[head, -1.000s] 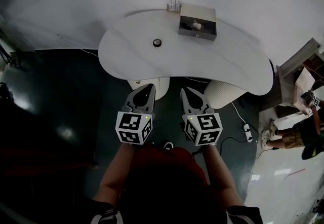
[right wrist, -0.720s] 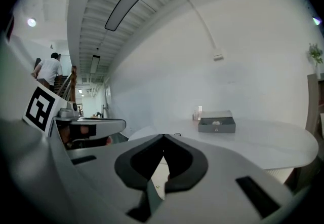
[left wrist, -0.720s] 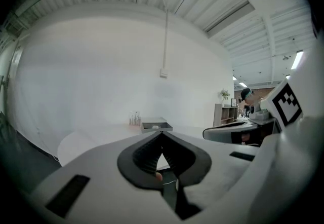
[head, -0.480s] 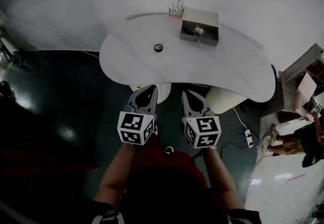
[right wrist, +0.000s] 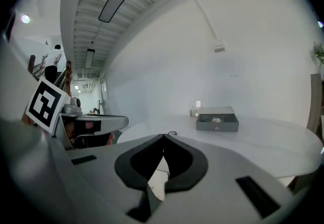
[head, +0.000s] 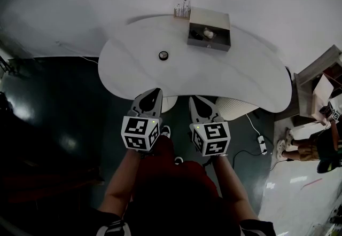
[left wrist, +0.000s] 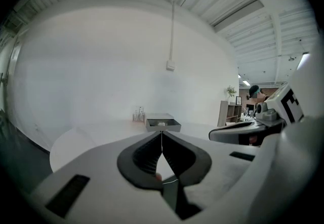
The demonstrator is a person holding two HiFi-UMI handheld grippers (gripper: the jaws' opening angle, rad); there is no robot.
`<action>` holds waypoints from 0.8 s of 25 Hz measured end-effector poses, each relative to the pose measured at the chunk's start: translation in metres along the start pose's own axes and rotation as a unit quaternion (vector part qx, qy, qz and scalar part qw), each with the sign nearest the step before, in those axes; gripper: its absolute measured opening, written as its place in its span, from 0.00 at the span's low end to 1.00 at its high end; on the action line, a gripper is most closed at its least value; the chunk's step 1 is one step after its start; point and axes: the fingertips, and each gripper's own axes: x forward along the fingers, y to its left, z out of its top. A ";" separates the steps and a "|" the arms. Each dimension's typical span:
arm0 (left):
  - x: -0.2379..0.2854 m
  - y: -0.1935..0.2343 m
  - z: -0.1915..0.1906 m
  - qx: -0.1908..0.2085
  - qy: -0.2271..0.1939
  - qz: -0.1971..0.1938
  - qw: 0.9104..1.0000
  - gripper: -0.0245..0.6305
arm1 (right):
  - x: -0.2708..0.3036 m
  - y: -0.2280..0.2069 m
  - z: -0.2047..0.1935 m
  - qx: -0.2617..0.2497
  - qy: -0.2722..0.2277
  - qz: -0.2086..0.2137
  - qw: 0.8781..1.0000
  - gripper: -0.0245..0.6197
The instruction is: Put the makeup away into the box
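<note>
A white, kidney-shaped counter (head: 240,69) stood in front of me, against a pale wall and over a dark floor (head: 48,112).

I held my two grippers side by side and apart from each other, pointing toward the counter. Seen from above, their tips reached its near edge. The left gripper (head: 156,92) had its jaws pressed fully together with nothing between them. The right gripper (head: 192,99) was the same, closed at the tips and empty. Each carried its cube of black-and-white square markers.

An open grey box (head: 208,44) sat at the counter's far edge, right of the middle, with something small and white (head: 208,32) lying inside. I could not tell what it was.

A cluster of small clear bottles (head: 182,8) stood at the far edge too, just beside the box's left side.

A small, round, dark makeup compact (head: 163,55) lay alone on the left half of the counter, well apart from the box and both grippers.
</note>
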 end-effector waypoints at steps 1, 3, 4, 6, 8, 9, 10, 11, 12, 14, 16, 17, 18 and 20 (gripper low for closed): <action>0.006 0.005 -0.001 0.000 0.003 -0.001 1.000 0.07 | 0.007 -0.002 0.001 0.001 0.002 -0.001 1.000 0.06; 0.019 0.015 -0.003 -0.003 0.009 -0.001 1.000 0.07 | 0.022 -0.006 0.002 0.004 0.005 -0.002 1.000 0.06; 0.026 0.021 -0.003 -0.005 0.011 -0.001 1.000 0.07 | 0.030 -0.008 0.004 0.005 0.006 -0.002 1.000 0.06; 0.039 0.033 -0.003 -0.009 0.014 -0.002 1.000 0.07 | 0.046 -0.012 0.008 0.005 0.010 -0.005 1.000 0.06; 0.051 0.044 -0.003 -0.011 0.020 -0.003 1.000 0.07 | 0.061 -0.017 0.010 0.006 0.016 -0.009 1.000 0.06; 0.057 0.050 -0.003 -0.012 0.023 -0.003 1.000 0.07 | 0.068 -0.019 0.010 0.009 0.019 -0.011 1.000 0.06; 0.064 0.056 -0.003 -0.013 0.027 -0.004 1.000 0.07 | 0.075 -0.021 0.010 0.011 0.023 -0.013 1.000 0.06; 0.070 0.061 -0.004 -0.014 0.032 -0.004 0.999 0.07 | 0.082 -0.024 0.010 0.014 0.027 -0.015 0.999 0.06; 0.077 0.066 -0.006 -0.015 0.037 -0.005 0.999 0.07 | 0.089 -0.026 0.010 0.016 0.030 -0.017 0.999 0.06; 0.091 0.075 -0.008 -0.017 0.047 -0.007 0.999 0.07 | 0.101 -0.032 0.012 0.019 0.035 -0.022 0.999 0.06; 0.103 0.082 -0.011 -0.018 0.056 -0.011 0.998 0.07 | 0.112 -0.037 0.013 0.020 0.040 -0.028 0.999 0.06; 0.109 0.086 -0.012 -0.018 0.060 -0.014 0.998 0.07 | 0.118 -0.039 0.013 0.020 0.043 -0.031 0.998 0.06; 0.114 0.090 -0.014 -0.018 0.064 -0.017 0.998 0.07 | 0.123 -0.040 0.014 0.021 0.045 -0.034 0.998 0.06; 0.124 0.095 -0.016 -0.019 0.071 -0.023 0.997 0.07 | 0.132 -0.044 0.015 0.021 0.049 -0.040 0.998 0.06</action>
